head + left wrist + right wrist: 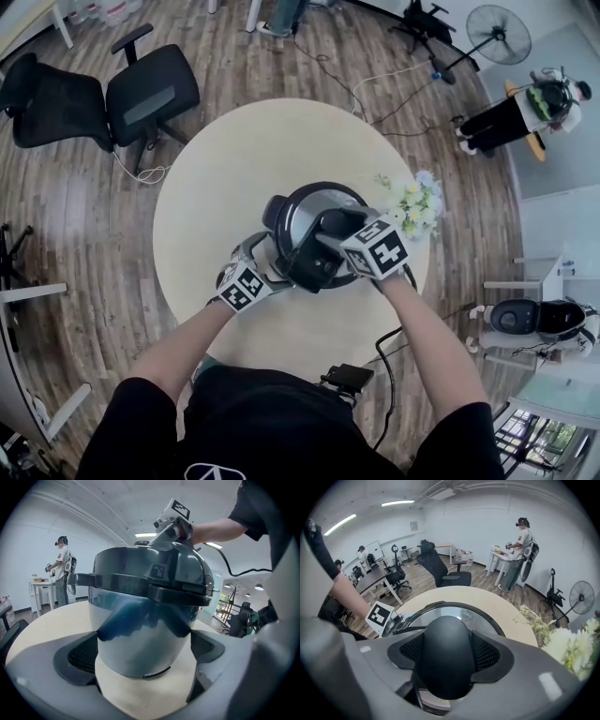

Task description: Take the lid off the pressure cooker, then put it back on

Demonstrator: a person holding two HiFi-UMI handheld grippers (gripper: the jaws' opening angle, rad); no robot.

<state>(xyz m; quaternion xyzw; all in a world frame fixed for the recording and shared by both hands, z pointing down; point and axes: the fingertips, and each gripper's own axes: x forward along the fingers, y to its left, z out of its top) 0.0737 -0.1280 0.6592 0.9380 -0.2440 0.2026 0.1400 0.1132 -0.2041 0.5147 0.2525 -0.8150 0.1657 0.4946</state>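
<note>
The pressure cooker (300,211) stands at the middle of the round table (216,178) with its lid (298,217) on. My right gripper (330,234) comes down from above and is shut on the lid's black handle (446,658), both mesh pads (487,656) pressed against its sides. My left gripper (274,261) reaches in low from the near left. In the left gripper view its jaws clasp the cooker's shiny steel body (140,639) below the dark lid rim (150,585), a pad (84,653) on each side touching it. The right gripper (172,524) shows on top of the lid.
White and yellow flowers (417,202) stand just right of the cooker. A black cable (382,352) and a small black device (347,378) lie at the table's near edge. Office chairs (150,89) stand beyond the table at left, a fan (497,33) and a person (525,108) at far right.
</note>
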